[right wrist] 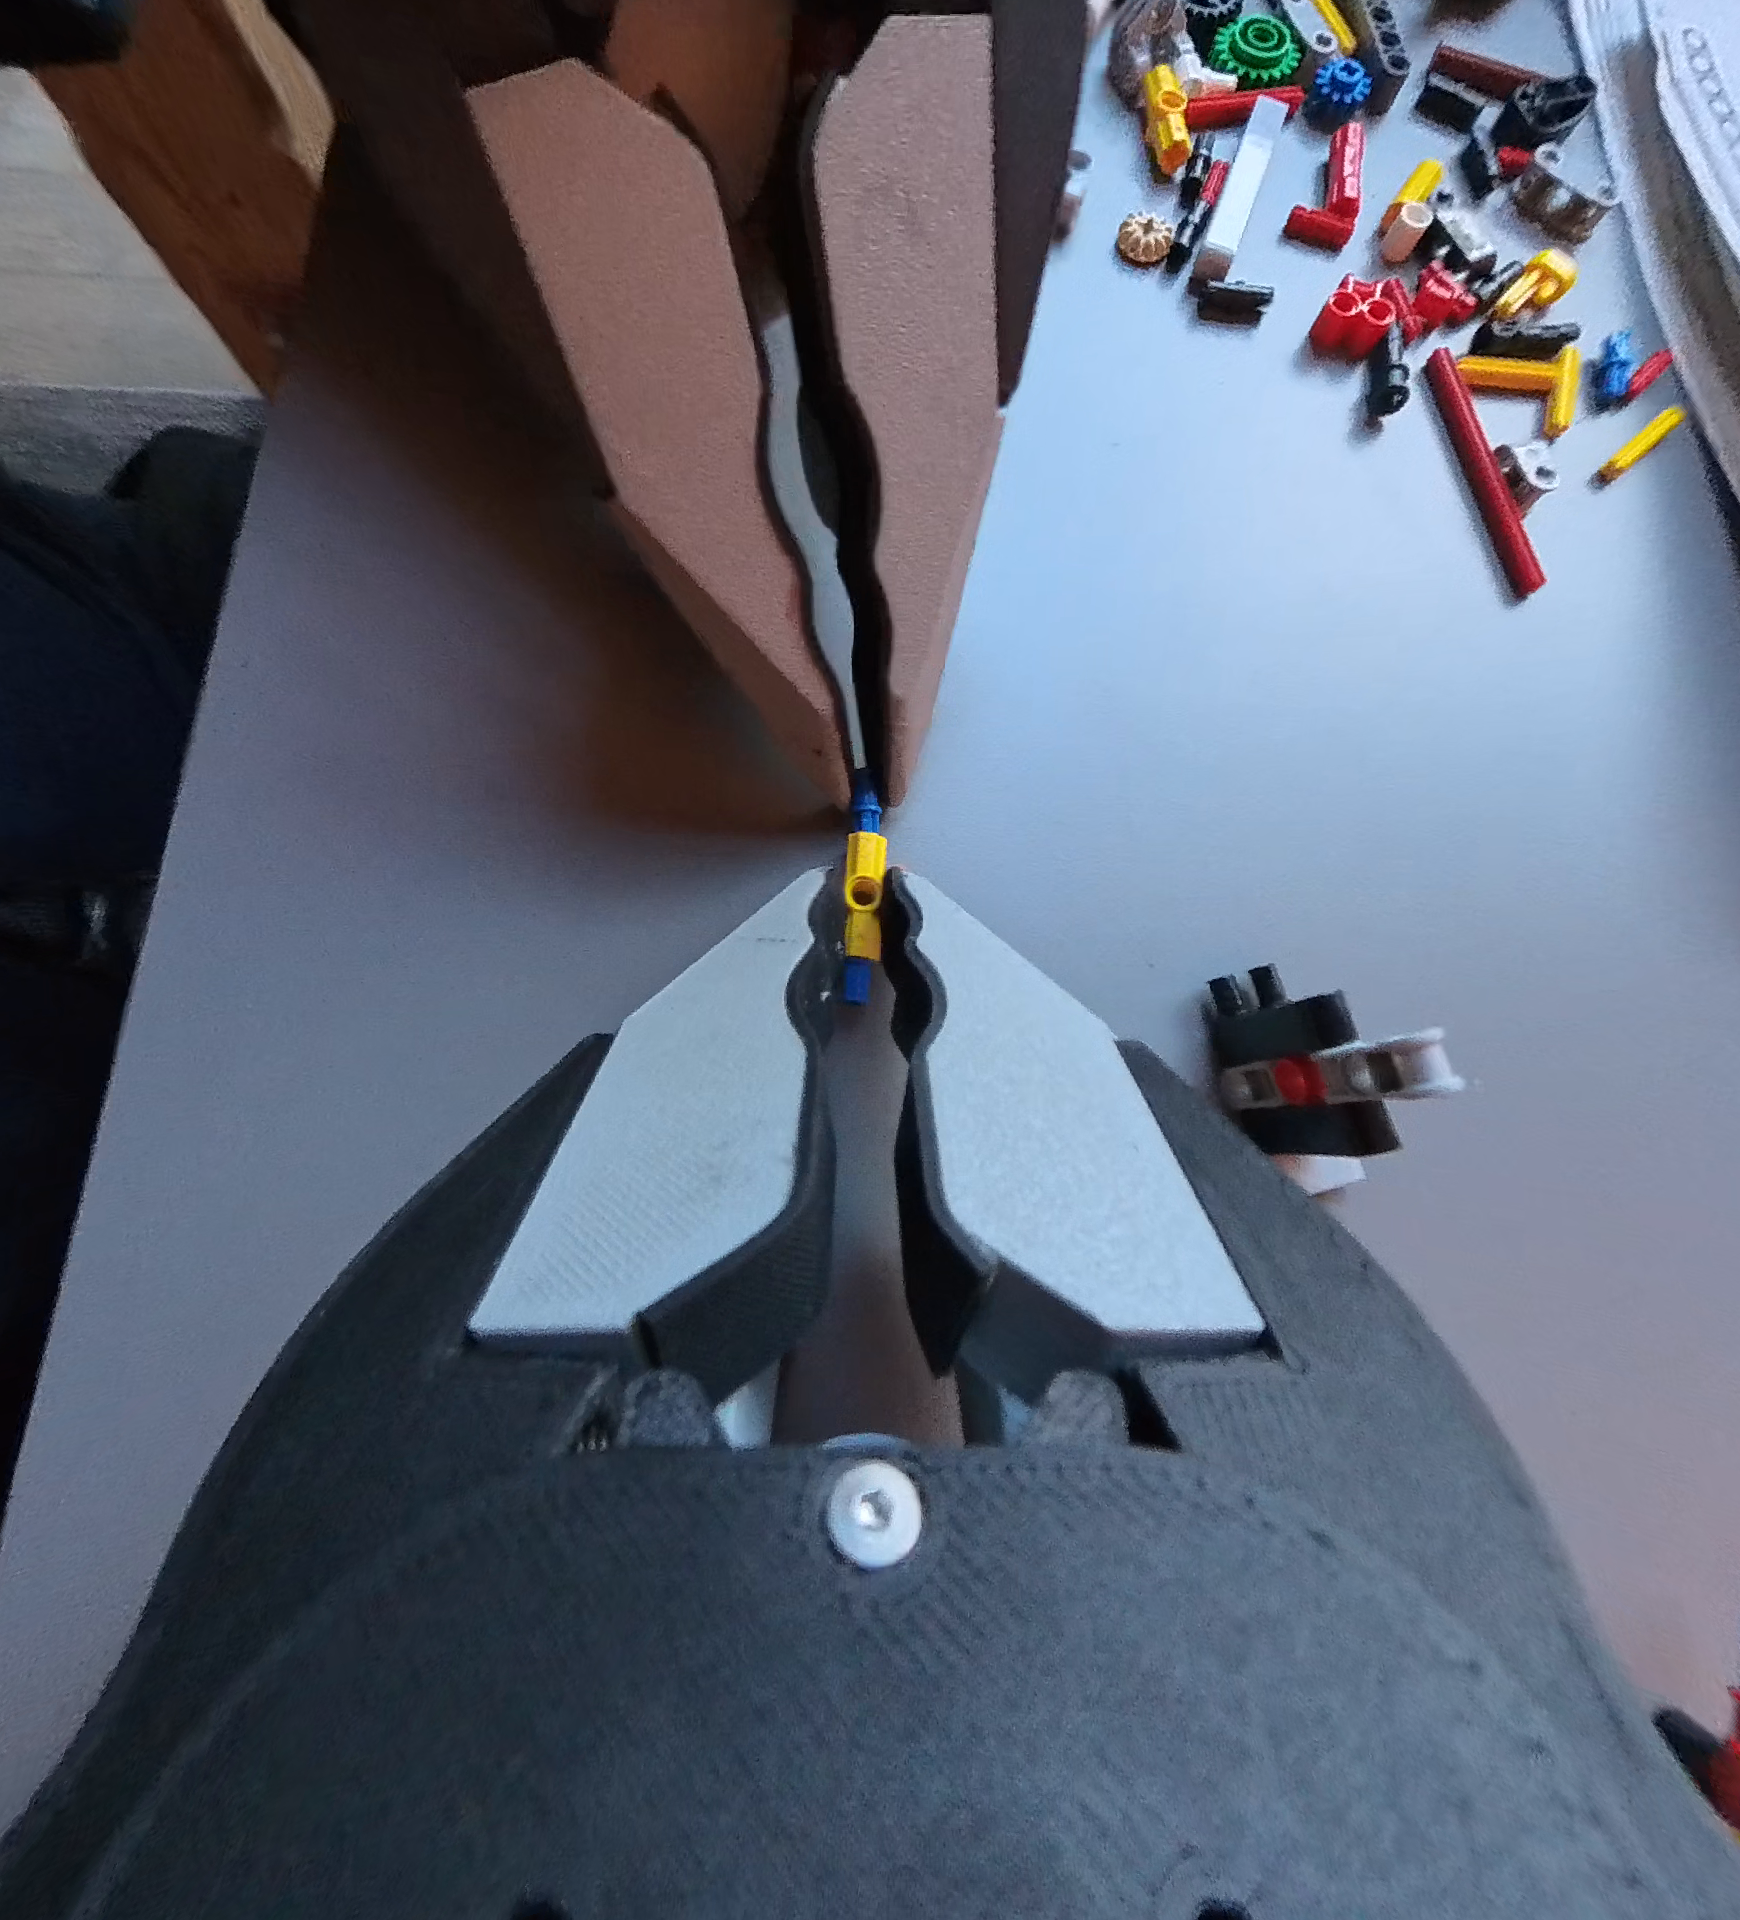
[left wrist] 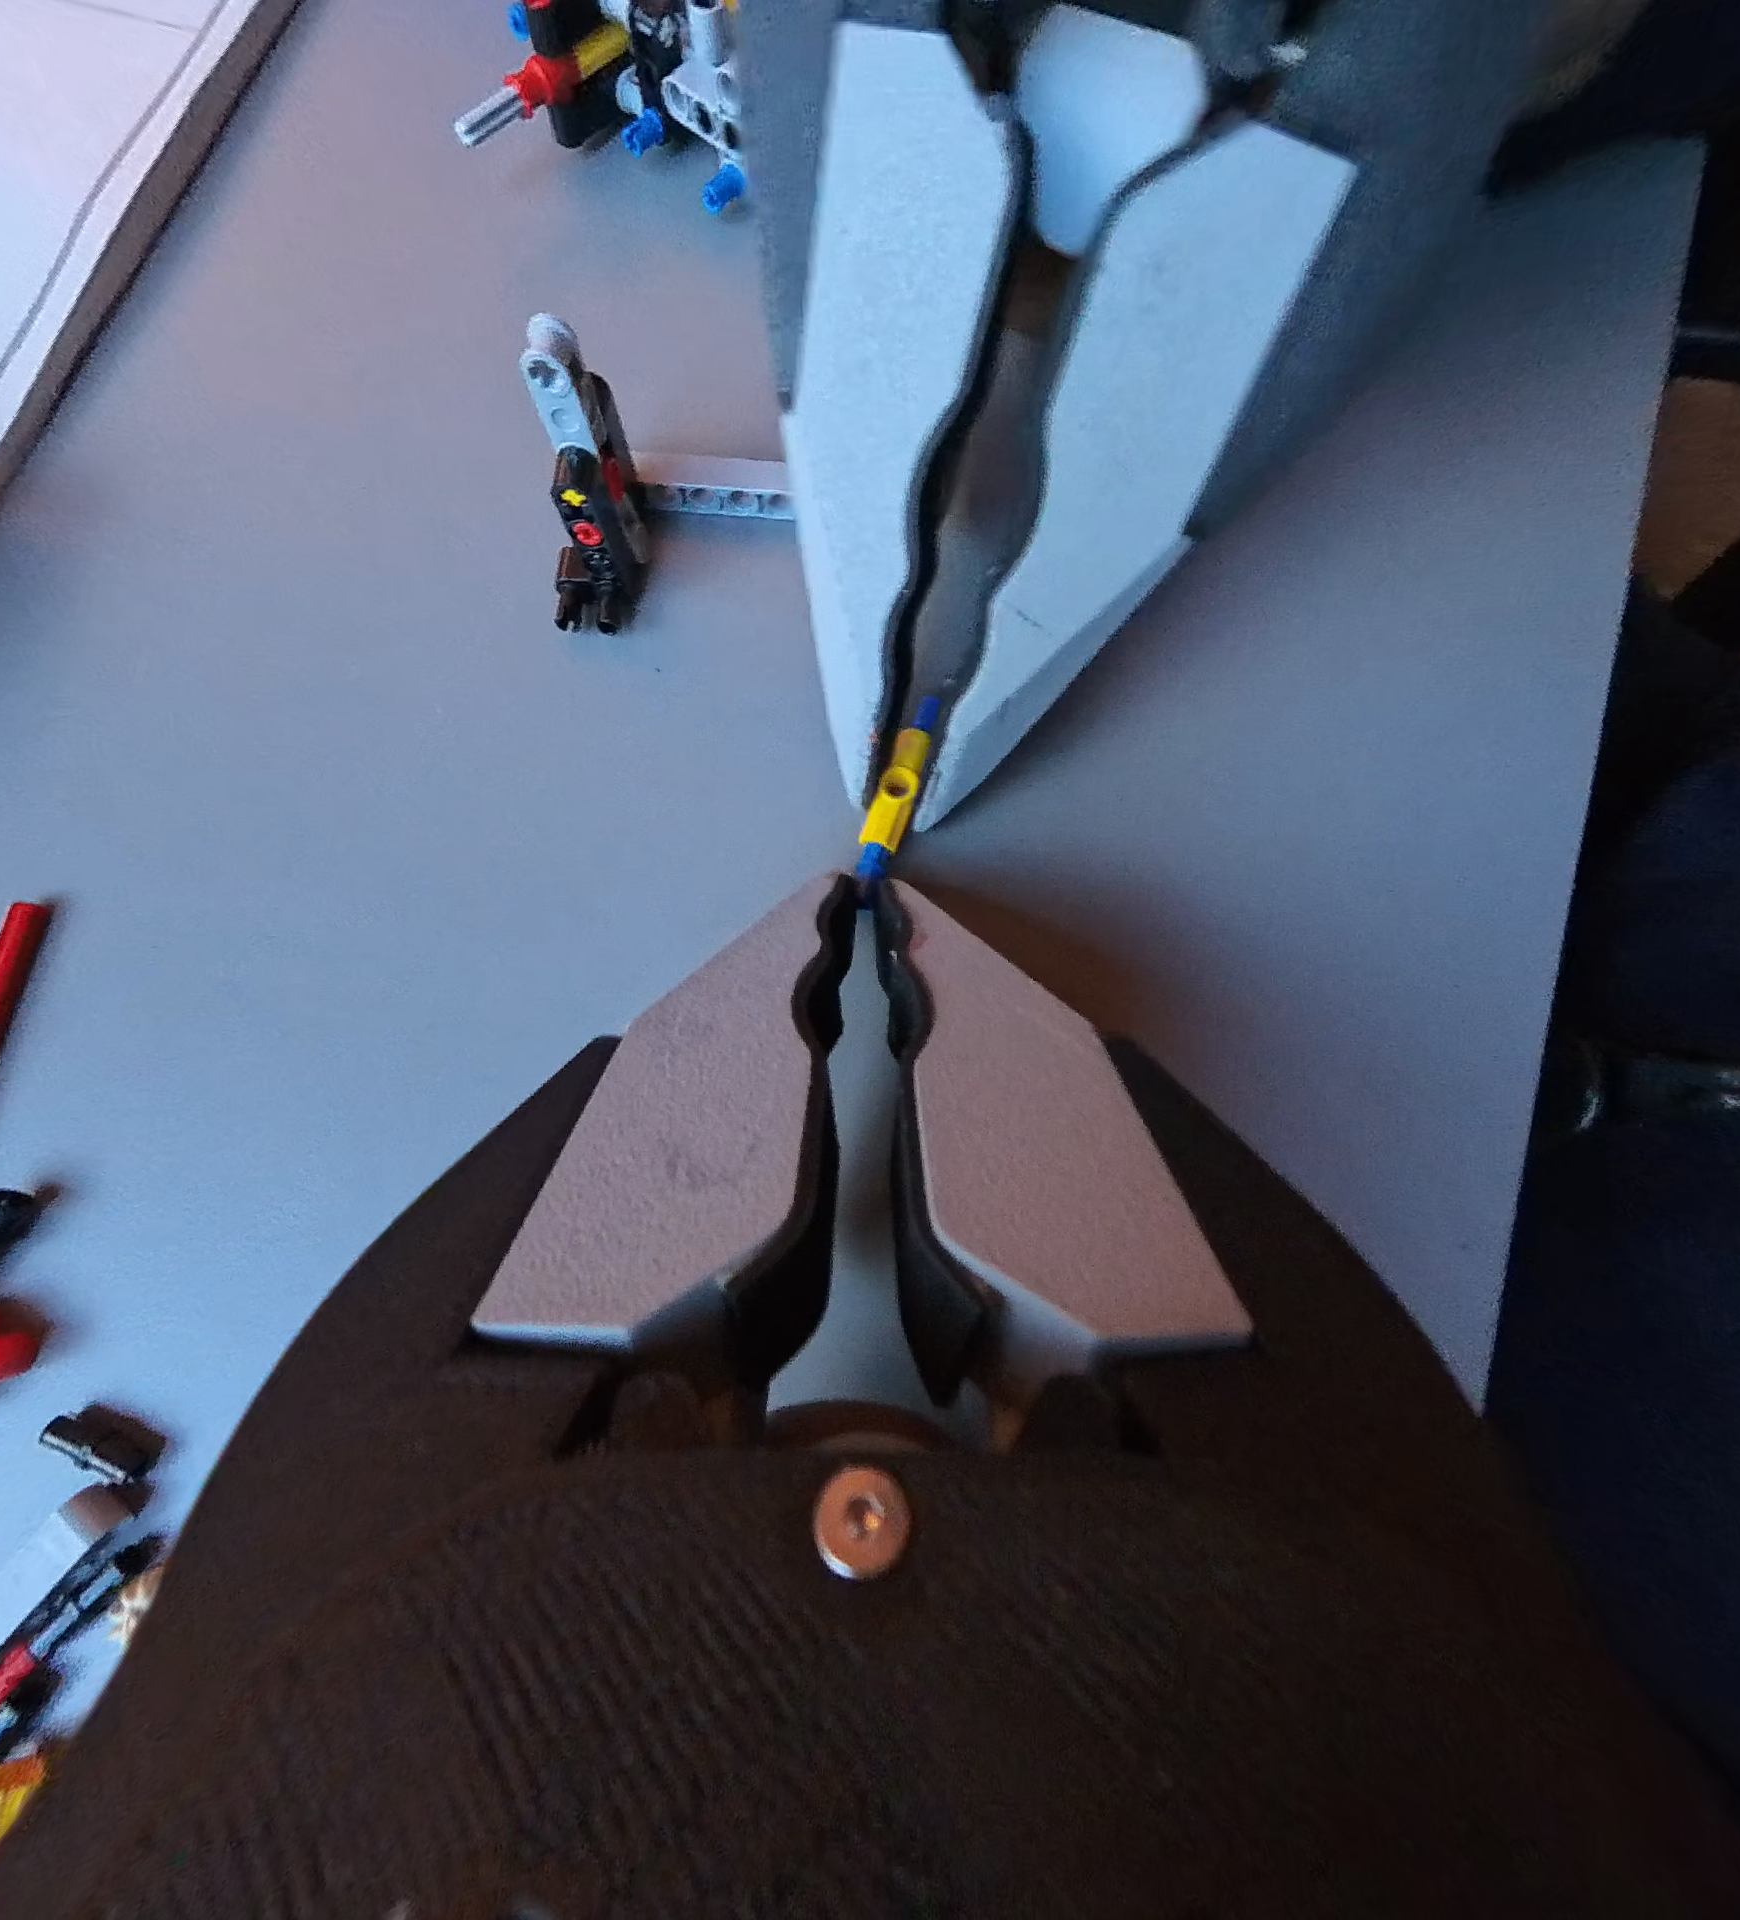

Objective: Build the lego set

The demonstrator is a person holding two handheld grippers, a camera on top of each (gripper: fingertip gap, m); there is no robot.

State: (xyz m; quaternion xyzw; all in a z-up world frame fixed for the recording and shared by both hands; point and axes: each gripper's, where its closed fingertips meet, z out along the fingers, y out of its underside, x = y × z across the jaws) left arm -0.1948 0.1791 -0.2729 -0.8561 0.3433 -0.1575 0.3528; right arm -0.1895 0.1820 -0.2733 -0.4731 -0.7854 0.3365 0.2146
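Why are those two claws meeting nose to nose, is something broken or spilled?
Nothing looks broken. The right gripper pinches a yellow connector; the left gripper pinches the blue pin sticking out of it. Loose bricks lie scattered on the table.

No readable text, labels, brands, numbers or signs were found in either view. White sheets (right wrist: pixel 1739 239) at the far right edge of the table carried only faint line drawings, too blurred to make out any writing
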